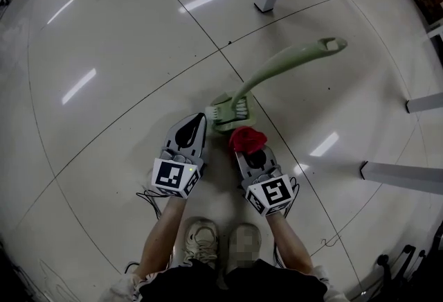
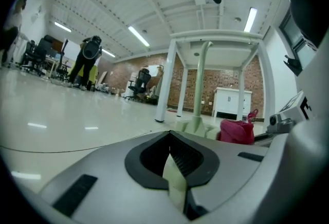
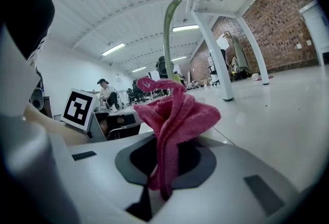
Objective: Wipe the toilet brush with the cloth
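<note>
The fingers [image 3: 247,176] of the right gripper [image 1: 250,152] were clamped on a crumpled red terry cloth [image 1: 247,138]. The fingers [image 2: 92,176] of the left gripper [image 1: 198,120] were pressed together. A pale sliver showed in their seam, but it was not clear whether this was a thing or a pad.

On the glossy pale tiled floor [image 1: 124,37] stood the pale green plastic toilet brush [image 1: 277,66], with its bristled head down and its long curved handle rising. The cloth sat just beside the head, but contact could not be confirmed.

The wiping seemed about to begin. To do it well, the left gripper probably needed to steady the handle first, because such a light brush could tip or slide under a push. After that, the cloth was best drawn along the handle with soft pressure, keeping its folded bulk, not the loose tail, against the plastic.
</note>
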A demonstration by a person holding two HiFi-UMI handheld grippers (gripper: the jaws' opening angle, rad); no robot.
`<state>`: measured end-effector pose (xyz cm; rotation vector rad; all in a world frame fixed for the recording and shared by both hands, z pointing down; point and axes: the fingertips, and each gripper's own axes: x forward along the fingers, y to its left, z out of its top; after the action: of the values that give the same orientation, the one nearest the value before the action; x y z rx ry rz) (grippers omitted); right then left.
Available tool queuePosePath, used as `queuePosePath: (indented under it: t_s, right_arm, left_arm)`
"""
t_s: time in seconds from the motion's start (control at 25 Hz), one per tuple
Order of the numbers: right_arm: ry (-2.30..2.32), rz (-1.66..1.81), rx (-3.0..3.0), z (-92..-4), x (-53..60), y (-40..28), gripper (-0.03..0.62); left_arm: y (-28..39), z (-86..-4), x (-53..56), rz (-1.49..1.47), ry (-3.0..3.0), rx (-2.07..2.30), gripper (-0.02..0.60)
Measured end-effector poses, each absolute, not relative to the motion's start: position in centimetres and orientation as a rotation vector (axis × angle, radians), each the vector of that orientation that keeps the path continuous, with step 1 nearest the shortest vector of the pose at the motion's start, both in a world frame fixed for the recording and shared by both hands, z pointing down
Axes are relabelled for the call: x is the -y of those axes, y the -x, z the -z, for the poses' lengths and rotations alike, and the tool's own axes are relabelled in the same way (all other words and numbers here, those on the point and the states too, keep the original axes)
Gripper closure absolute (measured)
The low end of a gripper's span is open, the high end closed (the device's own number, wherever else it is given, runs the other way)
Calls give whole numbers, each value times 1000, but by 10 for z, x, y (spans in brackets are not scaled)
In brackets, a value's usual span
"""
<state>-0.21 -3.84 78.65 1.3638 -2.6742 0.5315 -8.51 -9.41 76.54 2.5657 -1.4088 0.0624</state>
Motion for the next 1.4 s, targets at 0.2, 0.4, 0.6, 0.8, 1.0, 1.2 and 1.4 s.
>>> queuePosePath:
  t_s: [0.2,0.4,0.6,0.8,1.0,1.2,1.4]
  right_arm:
    - [-1213,-517,2724,-790,34,44,563]
    - [-1135,-477,2758,-783,37,71,562]
    - [-1214,-480,2760,-768,29,47,562]
    - [-1343,-527,2689,-770,31,12,563]
    - [-1402,-547,2659,-773,34,-3,562]
    - [-1416,-544,2655,-773,37,-9,563]
    - [-1420,-558,2657,-773,42,-12,563]
  left_arm:
    - [121,-764,97,-61,-2530,1489,577]
    - [134,-760,96,-35,-2533,1487,577]
    - [107,-746,104,44,-2706,1245,575]
    - [72,-722,127,125,-2831,909,361]
    - [34,-743,136,-180,-2978,613,362]
    - [27,-753,142,-220,-2959,475,364]
    - [26,-758,145,-226,-2950,422,494]
